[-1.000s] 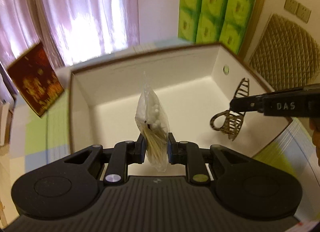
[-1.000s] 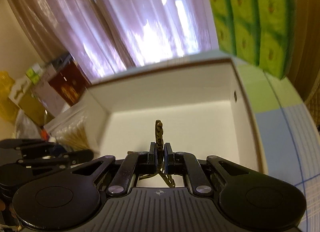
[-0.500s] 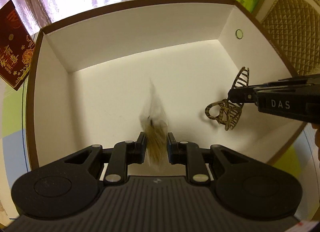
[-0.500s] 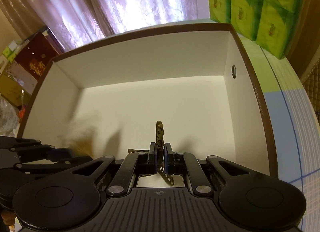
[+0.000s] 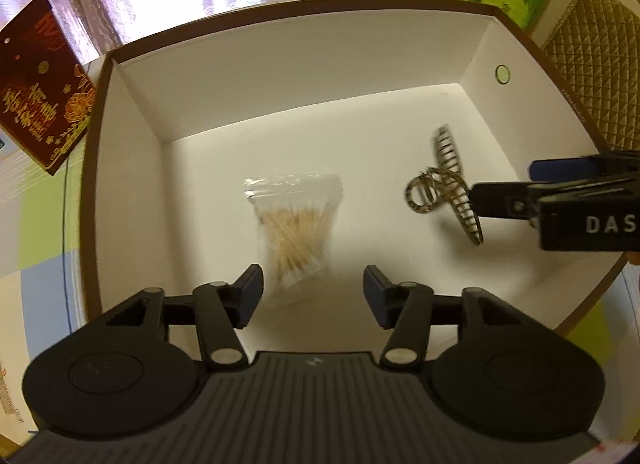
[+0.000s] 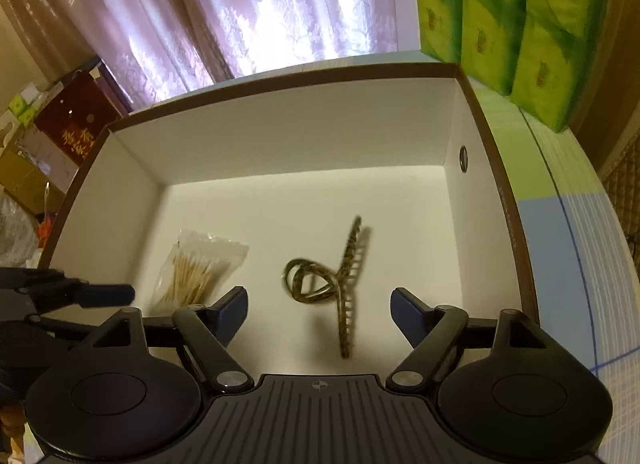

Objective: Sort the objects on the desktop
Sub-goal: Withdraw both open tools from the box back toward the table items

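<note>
I judge the main risk to be snagging the brown-rimmed white cardboard box (image 6: 494,167) on withdrawal and shifting its contents. My right gripper (image 6: 318,314) and left gripper (image 5: 312,292) both stand wide apart, holding nothing. The clear bag of cotton swabs (image 5: 296,232) lies on the box floor; the blurred tortoiseshell claw hair clip (image 6: 332,284) may be unsettled.

Right gripper (image 5: 532,183), black side plate: white letters "DAS", cut off at the frame edge.
Dark red box (image 5: 38,83) left of white box (image 5: 280,75): gold characters, unreadable.
</note>
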Demonstrator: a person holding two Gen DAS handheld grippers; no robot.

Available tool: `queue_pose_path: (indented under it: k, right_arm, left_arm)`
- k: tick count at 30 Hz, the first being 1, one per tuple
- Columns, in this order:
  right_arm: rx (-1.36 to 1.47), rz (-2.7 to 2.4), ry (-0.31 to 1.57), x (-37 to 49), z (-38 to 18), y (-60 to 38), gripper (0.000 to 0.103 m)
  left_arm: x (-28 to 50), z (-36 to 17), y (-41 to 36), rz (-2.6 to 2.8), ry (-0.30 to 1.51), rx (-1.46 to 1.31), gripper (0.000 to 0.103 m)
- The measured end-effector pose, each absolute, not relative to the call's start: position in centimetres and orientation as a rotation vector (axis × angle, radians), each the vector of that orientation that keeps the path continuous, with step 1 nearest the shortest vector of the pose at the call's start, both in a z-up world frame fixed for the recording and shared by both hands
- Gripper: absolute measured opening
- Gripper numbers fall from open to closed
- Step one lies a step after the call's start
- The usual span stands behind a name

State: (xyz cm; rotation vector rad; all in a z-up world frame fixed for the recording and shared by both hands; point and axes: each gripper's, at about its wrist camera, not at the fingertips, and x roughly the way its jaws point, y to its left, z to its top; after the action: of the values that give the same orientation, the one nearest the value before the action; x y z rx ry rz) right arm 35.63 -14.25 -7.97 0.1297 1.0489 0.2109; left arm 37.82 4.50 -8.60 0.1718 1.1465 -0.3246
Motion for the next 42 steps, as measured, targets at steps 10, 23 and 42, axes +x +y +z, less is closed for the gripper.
queue_pose_path:
  k: [10,23,42]
  right_arm:
    - [0.119,0.233,1.051,34.9,-8.0,-14.3,0.085]
    - [0.079,0.254,0.972,33.2,-5.5,-14.4,0.09]
    - [0.069,0.238,0.853,29.8,-1.8,-15.8,0.101]
  left_arm:
    - [37.3,-8.1,4.8,-0.288,1.126,0.194,0.061]
    - [36.0,-5.3,5.6,-0.27,1.049,0.187,0.066]
    - [31.9,-0.9,7.0,-0.277,0.908,0.169,0.083]
